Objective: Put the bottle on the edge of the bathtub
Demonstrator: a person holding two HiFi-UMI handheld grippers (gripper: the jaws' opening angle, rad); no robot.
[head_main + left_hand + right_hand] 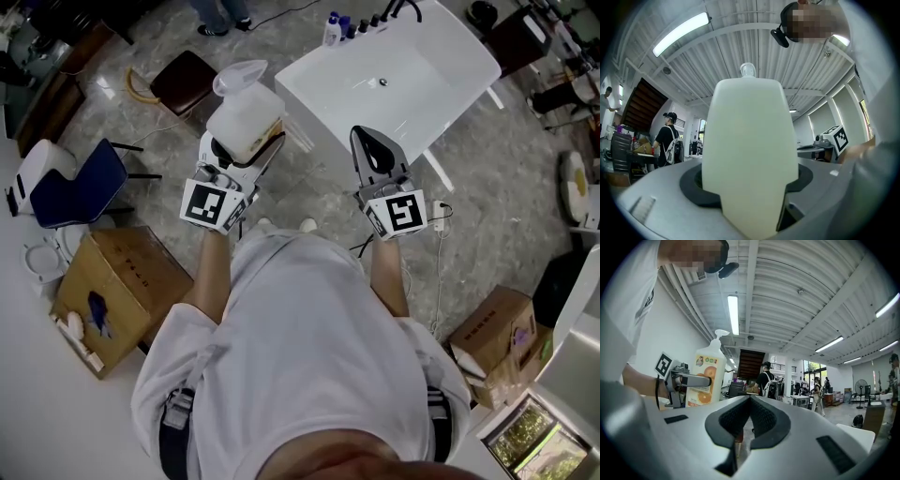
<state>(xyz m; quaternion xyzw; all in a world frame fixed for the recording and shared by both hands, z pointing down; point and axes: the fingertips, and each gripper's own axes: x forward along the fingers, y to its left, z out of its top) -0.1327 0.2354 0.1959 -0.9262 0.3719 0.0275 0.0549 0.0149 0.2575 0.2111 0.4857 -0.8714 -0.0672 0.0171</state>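
A white pump bottle (246, 117) with an orange-fruit label is held upright, and my left gripper (251, 142) is shut on its body. In the left gripper view the bottle (750, 145) fills the middle, with the jaws pressed against both of its sides. The right gripper view shows the bottle (707, 376) at the left. My right gripper (367, 141) is shut with nothing in it, its black pads (761, 416) meeting at the tip. The white bathtub (300, 89) stands just ahead of both grippers, to the upper right in the head view.
Several small bottles (354, 26) stand on the tub's far corner. A brown stool (183, 80) and a blue chair (80, 183) are at the left, with a cardboard box (117, 291) below them. Another box (497, 337) sits at the right. People (766, 378) stand in the background.
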